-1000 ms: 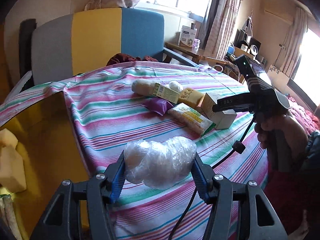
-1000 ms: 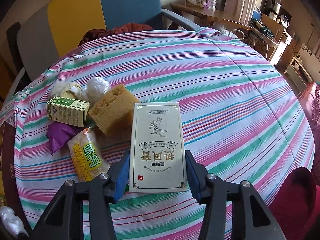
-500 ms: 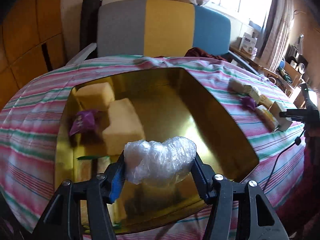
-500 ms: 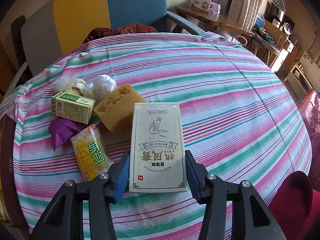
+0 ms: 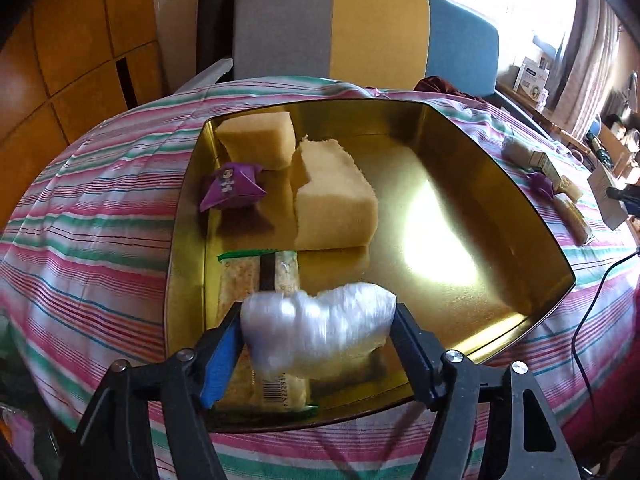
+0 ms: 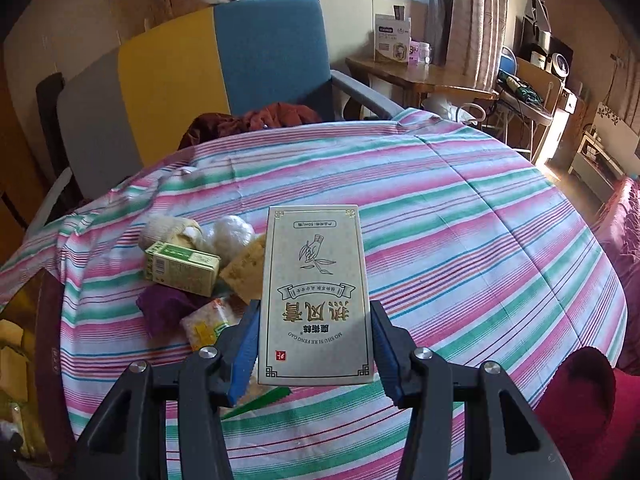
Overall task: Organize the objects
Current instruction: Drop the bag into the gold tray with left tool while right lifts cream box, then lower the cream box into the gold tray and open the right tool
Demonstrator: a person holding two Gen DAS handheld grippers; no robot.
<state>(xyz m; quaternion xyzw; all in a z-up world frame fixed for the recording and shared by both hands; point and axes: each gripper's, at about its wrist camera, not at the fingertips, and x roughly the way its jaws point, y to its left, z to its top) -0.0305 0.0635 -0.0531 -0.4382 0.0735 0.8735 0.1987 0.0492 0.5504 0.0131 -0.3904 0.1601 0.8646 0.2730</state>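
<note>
My left gripper is shut on a clear plastic-wrapped bundle and holds it over the near end of a gold tin tray. In the tray lie two yellow sponge blocks, a purple packet and a clear snack packet. My right gripper is shut on a pale cardboard box with Chinese print, lifted above the striped tablecloth. Left of it lie a green box, a brown sponge, a purple packet, a yellow snack packet and white wrapped bundles.
A grey, yellow and blue chair stands behind the round table, with dark red cloth on its seat. A black cable hangs at the table's right edge. A desk with boxes stands further back.
My left gripper has swung left from the object pile to over the gold tray, still holding the bundle. My right gripper has raised the pale box and tilted up.
</note>
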